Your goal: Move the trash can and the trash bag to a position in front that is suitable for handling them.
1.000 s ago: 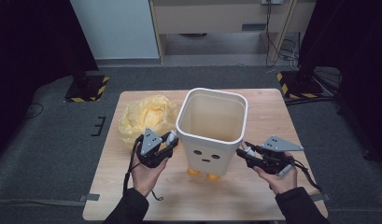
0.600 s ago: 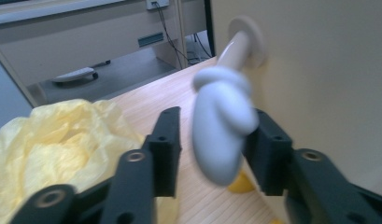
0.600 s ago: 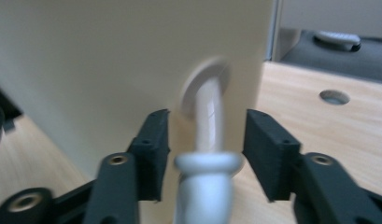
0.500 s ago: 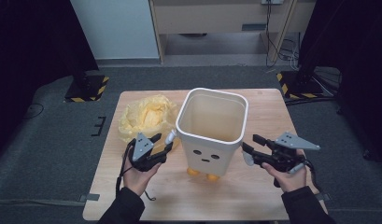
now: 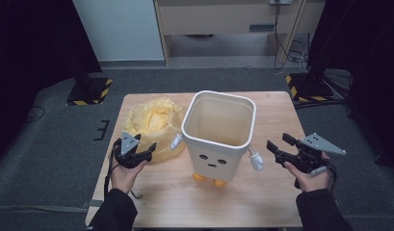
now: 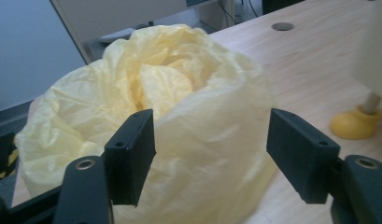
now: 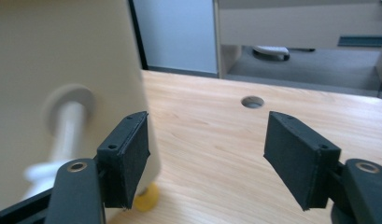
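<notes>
A white bin (image 5: 218, 134) with a face, small white arms and orange feet stands upright mid-table. Left of it lies a crumpled yellow plastic bag (image 5: 153, 120). My left gripper (image 5: 151, 150) hovers at the bag's near edge; its jaws have just been opening and stand open, with the bag (image 6: 188, 116) bulging just ahead of the pads (image 6: 132, 156). My right gripper (image 5: 277, 144) is held right of the bin, apart from its arm (image 5: 255, 159). Its jaws have also just been opening, and nothing is between them. The bin wall (image 7: 62, 60) and arm (image 7: 62, 135) are at its left.
The wooden table (image 5: 281, 115) has a cable hole (image 7: 252, 101) near its far right corner. Black stands with yellow-striped bases (image 5: 88, 91) (image 5: 305, 89) sit on the grey floor beyond both far corners. A cabinet (image 5: 223, 19) stands at the back.
Both grippers have drawn outward from the bin's sides, the left toward the yellow bag, the right toward the table's right edge. Both pairs of jaws have spread wider.
</notes>
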### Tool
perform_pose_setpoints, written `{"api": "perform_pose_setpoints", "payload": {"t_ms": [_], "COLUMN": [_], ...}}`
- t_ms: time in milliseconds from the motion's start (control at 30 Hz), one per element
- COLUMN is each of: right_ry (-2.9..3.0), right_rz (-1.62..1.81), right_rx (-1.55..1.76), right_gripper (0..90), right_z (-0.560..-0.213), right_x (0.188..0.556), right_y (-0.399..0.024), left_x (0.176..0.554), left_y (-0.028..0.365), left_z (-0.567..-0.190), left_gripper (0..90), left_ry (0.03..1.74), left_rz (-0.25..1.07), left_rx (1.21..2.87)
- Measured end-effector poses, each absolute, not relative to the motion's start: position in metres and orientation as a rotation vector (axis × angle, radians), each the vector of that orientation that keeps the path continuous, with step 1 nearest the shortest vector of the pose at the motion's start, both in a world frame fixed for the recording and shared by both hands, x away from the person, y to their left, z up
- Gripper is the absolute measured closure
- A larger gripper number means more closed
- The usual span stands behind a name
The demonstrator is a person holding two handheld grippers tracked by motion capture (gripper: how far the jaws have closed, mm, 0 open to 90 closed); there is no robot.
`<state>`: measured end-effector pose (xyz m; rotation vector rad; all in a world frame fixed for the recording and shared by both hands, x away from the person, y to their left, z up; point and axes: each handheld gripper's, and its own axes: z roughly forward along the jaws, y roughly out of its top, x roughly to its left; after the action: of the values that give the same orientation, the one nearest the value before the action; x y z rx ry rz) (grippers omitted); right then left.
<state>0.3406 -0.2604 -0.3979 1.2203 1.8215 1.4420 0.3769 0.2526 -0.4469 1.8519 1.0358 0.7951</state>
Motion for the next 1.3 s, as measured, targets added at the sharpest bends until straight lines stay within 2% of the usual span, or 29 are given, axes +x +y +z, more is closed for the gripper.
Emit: {"api": "perform_pose_setpoints", "payload": {"t_ms": [200, 300, 433, 633, 767, 1000, 1300], "right_ry": [1.827, 1.838, 1.865, 1.889, 1.895, 1.89, 1.889], "right_rz": [1.404, 1.393, 1.367, 1.333, 1.326, 1.322, 1.311], "right_rx": [1.247, 1.252, 1.255, 1.26, 1.264, 1.266, 1.268], "right_gripper": [28.9, 28.1, 28.1, 28.4, 28.4, 28.4, 28.5], "right_z": [-0.407, -0.41, -0.417, -0.424, -0.427, -0.427, -0.429], "right_x": [0.345, 0.346, 0.348, 0.349, 0.349, 0.349, 0.349], "right_y": [-0.267, -0.267, -0.266, -0.266, -0.265, -0.266, -0.268], "left_x": [0.393, 0.4, 0.402, 0.391, 0.377, 0.354, 0.311], "left_y": [0.256, 0.256, 0.257, 0.265, 0.272, 0.281, 0.293], "left_z": [-0.446, -0.452, -0.463, -0.459, -0.451, -0.439, -0.435], "left_gripper": [28.1, 29.1, 45.9, 68.3, 79.7, 88.2, 88.5], "left_ry": [1.005, 0.993, 1.036, 1.096, 1.107, 1.116, 1.122], "left_rz": [0.845, 0.835, 0.779, 0.725, 0.706, 0.694, 0.676], "left_rx": [1.833, 1.875, 1.953, 1.983, 1.998, 1.984, 2.007]}}
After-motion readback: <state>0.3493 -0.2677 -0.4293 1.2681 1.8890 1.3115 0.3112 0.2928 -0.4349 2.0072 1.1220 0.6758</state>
